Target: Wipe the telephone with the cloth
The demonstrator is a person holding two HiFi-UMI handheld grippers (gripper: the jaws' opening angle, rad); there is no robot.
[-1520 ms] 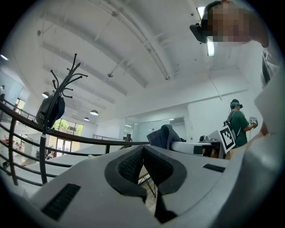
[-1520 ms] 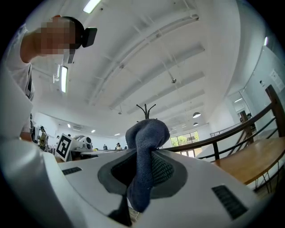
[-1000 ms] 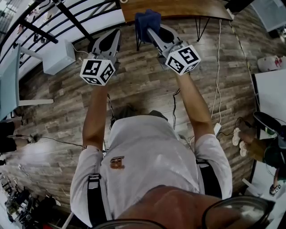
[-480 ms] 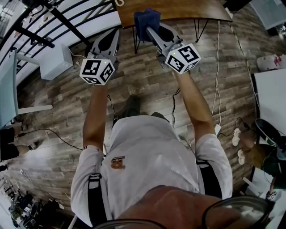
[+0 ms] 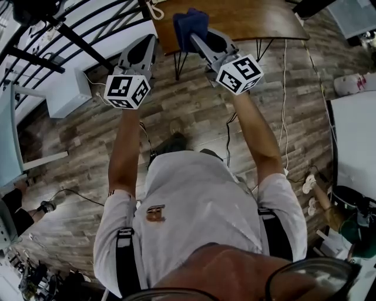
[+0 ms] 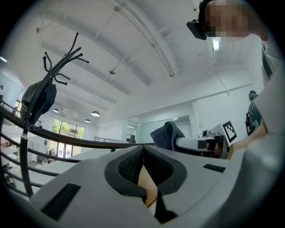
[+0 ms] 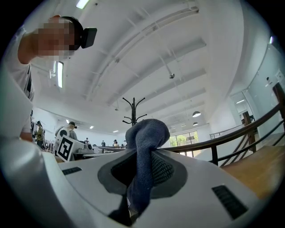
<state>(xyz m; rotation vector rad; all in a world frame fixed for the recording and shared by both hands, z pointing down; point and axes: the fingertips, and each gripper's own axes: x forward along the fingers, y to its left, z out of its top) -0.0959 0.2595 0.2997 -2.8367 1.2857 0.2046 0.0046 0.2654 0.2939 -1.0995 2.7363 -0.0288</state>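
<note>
My right claw is clamped on the cloth, a blue wad that bulges out past the pads, and it hangs just over the near edge of the table. The left claw is pressed together on nothing, beside the right one and close by the table's left corner. I can't see the phone itself. Only a pale coiled cord shows at that corner, up and left of the cloth, so I judge the phone lies ahead and to the left, more in line with the left claw than the right. Its long axis I can't tell. The tabletop is bare brown wood on thin black legs, with a plank floor below and a dark railing off to the left.
</note>
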